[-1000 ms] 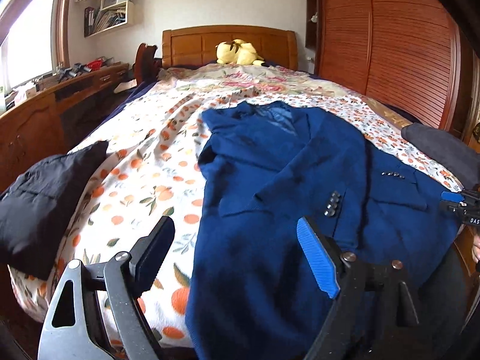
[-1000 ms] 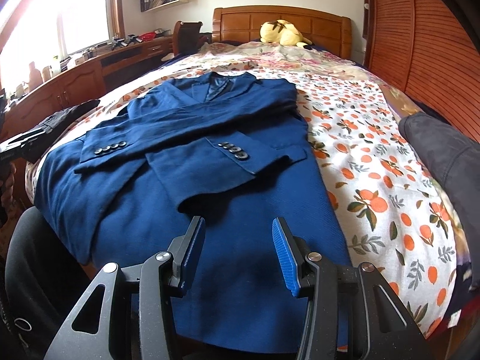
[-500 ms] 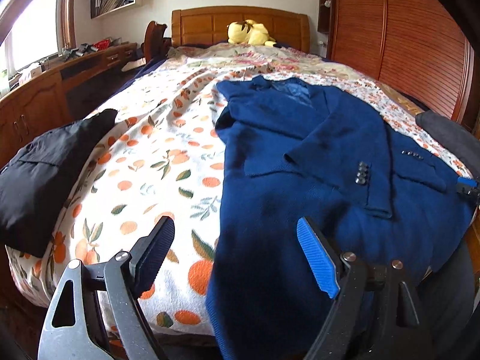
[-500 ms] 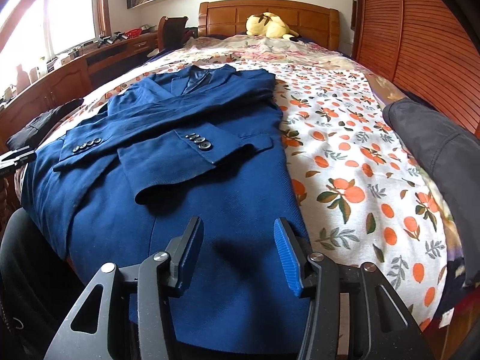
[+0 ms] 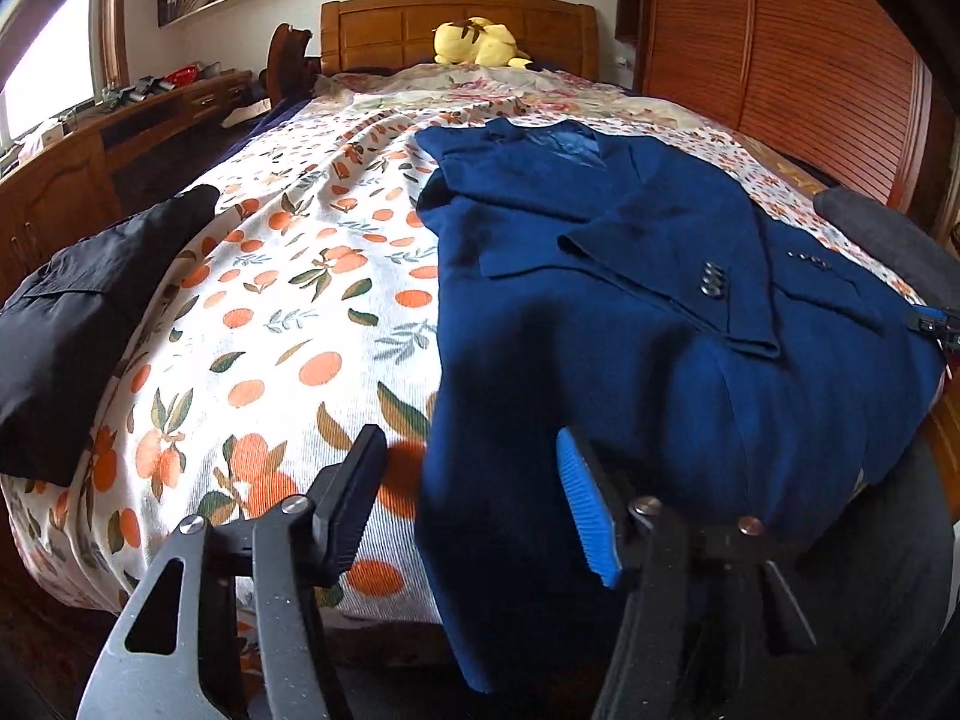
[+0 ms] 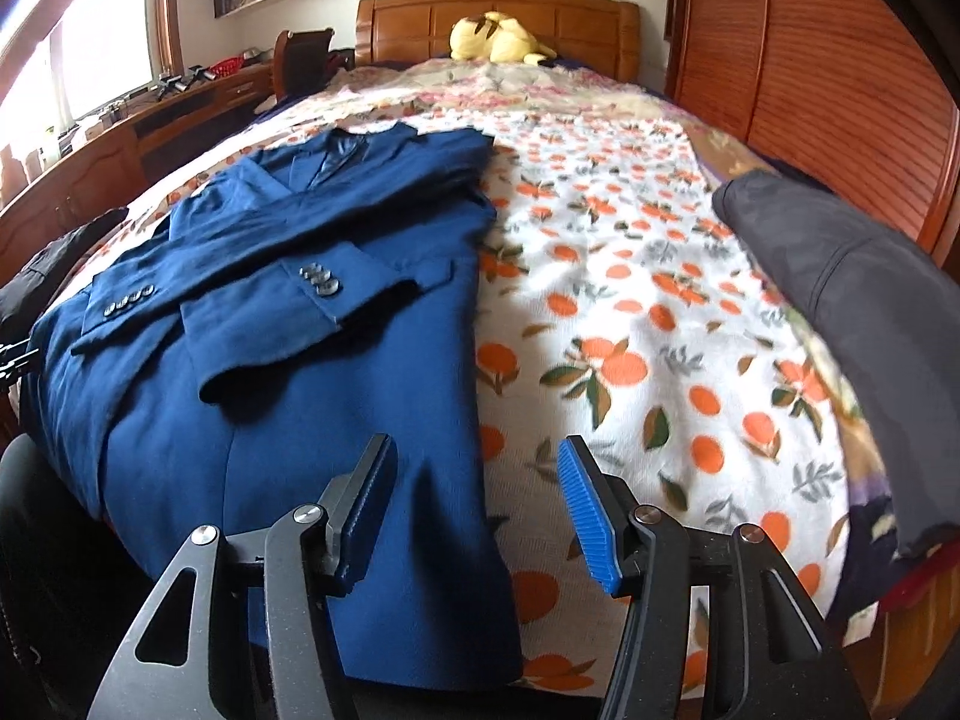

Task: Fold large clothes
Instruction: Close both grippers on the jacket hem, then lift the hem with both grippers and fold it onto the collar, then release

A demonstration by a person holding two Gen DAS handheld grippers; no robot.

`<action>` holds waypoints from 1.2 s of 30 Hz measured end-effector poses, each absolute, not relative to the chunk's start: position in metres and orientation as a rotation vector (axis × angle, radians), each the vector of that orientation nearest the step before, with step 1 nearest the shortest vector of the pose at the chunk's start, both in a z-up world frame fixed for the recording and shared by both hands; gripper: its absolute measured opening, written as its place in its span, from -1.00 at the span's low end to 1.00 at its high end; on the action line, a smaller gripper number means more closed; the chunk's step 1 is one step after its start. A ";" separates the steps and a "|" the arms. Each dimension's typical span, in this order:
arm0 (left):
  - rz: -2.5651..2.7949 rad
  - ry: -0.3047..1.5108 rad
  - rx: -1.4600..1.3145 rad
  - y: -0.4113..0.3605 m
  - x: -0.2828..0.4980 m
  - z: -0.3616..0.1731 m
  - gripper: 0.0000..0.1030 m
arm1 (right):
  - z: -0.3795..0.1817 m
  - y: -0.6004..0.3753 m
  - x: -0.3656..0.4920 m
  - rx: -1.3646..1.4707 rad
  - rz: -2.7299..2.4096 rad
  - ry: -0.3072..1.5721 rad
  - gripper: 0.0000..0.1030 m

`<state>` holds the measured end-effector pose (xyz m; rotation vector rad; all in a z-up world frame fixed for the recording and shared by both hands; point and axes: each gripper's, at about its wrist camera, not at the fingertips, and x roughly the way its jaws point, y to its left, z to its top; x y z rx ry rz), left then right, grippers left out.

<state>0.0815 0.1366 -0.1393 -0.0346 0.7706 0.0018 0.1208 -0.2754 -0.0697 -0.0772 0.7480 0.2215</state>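
A dark blue suit jacket (image 5: 612,324) lies face up on the bed with both sleeves folded across its front; it also shows in the right wrist view (image 6: 312,324). Its hem hangs over the bed's foot edge. My left gripper (image 5: 474,504) is open and empty, its jaws either side of the jacket's lower left corner. My right gripper (image 6: 474,510) is open and empty, its jaws either side of the jacket's lower right corner. The right gripper's tip (image 5: 936,324) shows at the right edge of the left wrist view.
The bed has an orange-print cover (image 5: 288,312). A folded black garment (image 5: 78,312) lies at its left edge and a dark grey one (image 6: 840,300) at its right. A yellow plush toy (image 5: 480,42) sits by the headboard. A wooden desk (image 5: 66,180) runs along the left, a wooden wardrobe (image 6: 840,72) along the right.
Both grippers have moved lower and closer to the foot of the bed, each towards a bottom corner of the jacket. Both stayed open. The jacket has not moved.
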 end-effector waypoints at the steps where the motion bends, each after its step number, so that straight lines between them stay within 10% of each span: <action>1: 0.002 0.773 -0.033 0.136 0.080 -0.140 0.16 | -0.071 -0.274 0.121 -0.078 0.238 0.754 0.09; 4: 0.002 0.784 -0.036 0.137 0.076 -0.141 0.16 | -0.068 -0.264 0.116 -0.110 0.296 0.728 -0.80; 11: -0.020 0.795 -0.035 0.133 0.064 -0.142 -0.40 | -0.058 -0.262 0.113 -0.115 0.327 0.686 -0.84; 26: -0.022 0.807 -0.056 0.138 0.065 -0.145 -0.40 | -0.075 -0.261 0.132 -0.095 0.294 0.777 -0.65; 30: -0.011 0.831 -0.043 0.137 0.067 -0.143 -0.83 | -0.067 -0.258 0.127 -0.111 0.330 0.707 -0.93; 36: -0.020 0.751 -0.015 0.130 0.066 -0.099 -0.93 | -0.032 -0.257 0.125 -0.061 0.387 0.620 -0.95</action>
